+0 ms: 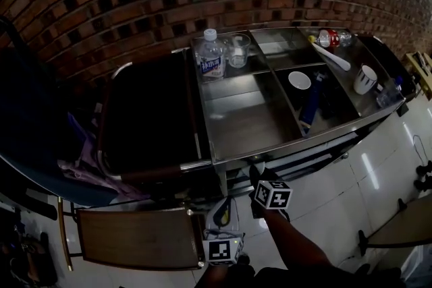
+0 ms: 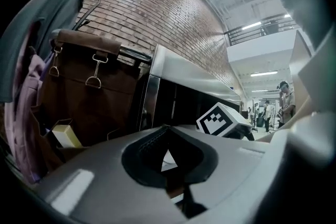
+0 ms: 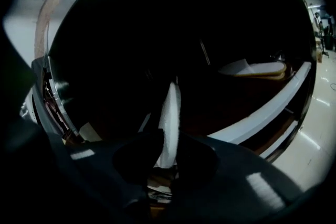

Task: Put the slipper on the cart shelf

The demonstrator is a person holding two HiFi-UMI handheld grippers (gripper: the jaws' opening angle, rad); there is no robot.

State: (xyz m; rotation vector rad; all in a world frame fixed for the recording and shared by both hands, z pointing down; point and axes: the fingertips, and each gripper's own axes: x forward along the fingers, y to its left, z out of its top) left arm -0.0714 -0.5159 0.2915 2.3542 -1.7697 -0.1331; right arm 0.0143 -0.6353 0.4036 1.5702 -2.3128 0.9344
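A steel-topped cart [image 1: 236, 125] stands against a brick wall. My right gripper [image 1: 260, 182] reaches under the cart's front edge, and only its marker cube and the sleeve behind it show in the head view. In the right gripper view the right gripper [image 3: 168, 149] is shut on a white slipper [image 3: 170, 113], held edge-on inside the dark shelf space. A second slipper [image 3: 257, 68] lies flat deeper on that shelf. My left gripper [image 1: 223, 219] hangs lower and closer to me. In its own view the left gripper [image 2: 167, 152] has its dark fingers together with nothing held.
On the cart top stand a water bottle [image 1: 210, 57], a glass [image 1: 237, 49], a white bowl [image 1: 299, 80] and a mug [image 1: 365, 79]. A brown bag [image 2: 89, 92] with metal clips hangs at the cart's left end. A pale rail [image 3: 262, 113] borders the shelf front.
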